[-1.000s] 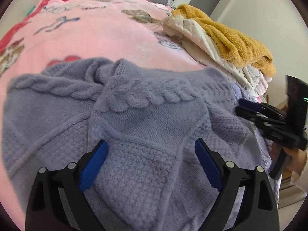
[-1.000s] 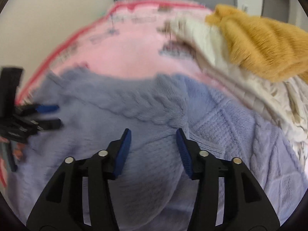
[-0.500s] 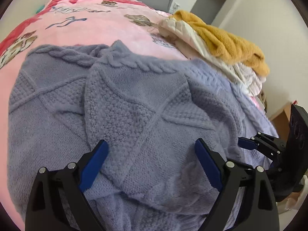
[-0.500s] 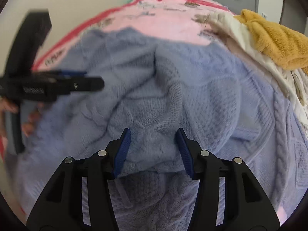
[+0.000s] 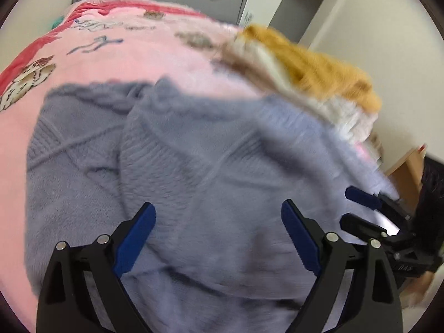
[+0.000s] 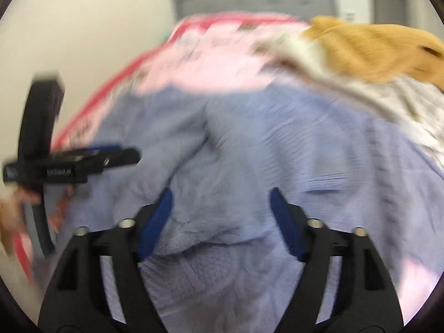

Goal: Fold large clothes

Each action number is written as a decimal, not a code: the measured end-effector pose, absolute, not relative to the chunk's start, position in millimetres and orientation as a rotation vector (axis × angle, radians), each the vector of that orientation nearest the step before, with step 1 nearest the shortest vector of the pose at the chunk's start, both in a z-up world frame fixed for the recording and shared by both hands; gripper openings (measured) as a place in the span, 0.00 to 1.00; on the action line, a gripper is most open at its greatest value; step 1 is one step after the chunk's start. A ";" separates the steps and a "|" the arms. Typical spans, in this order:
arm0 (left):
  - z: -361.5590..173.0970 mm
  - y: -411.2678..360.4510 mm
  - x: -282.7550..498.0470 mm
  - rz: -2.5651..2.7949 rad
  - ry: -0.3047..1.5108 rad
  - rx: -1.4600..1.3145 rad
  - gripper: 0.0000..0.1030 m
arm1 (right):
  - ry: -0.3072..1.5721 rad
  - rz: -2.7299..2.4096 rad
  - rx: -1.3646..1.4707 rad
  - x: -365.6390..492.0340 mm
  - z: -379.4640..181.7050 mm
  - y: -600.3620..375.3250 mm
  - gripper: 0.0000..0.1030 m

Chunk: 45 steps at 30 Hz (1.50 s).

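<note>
A: Where's the lavender cable-knit sweater (image 5: pixel 211 172)?

B: On the pink blanket (image 5: pixel 111 63), just beside the mustard-topped laundry pile (image 5: pixel 313 66), with one layer folded over itself.

A: What changed?

B: The right gripper (image 6: pixel 220 216) was nearly closed half a second ago; now its jaws stand apart, holding nothing. The left gripper (image 5: pixel 219 238) stays wide open. I'd judge that fold released.

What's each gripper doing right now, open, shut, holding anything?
Left gripper: jaws open, holding nothing, over the lavender knit sweater.
Right gripper: jaws open, holding nothing.
</note>
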<state>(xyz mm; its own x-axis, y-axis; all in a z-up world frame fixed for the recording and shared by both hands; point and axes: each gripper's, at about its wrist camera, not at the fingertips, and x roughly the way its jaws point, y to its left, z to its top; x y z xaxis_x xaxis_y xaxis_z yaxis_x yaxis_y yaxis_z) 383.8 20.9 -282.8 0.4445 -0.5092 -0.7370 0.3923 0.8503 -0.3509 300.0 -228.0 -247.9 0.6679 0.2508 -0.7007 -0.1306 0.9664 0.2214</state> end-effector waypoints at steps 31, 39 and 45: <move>-312.9 -95.3 341.2 -0.528 1.016 0.070 0.95 | 0.578 -0.963 1.092 87.6 -317.8 -663.1 0.60; -313.3 -91.9 341.1 -0.537 1.011 0.043 0.95 | 0.579 -0.965 1.056 99.8 -306.0 -671.6 0.23; -322.8 -98.3 335.0 -0.543 1.002 0.120 0.95 | 0.582 -0.851 0.881 125.0 -264.9 -651.8 0.10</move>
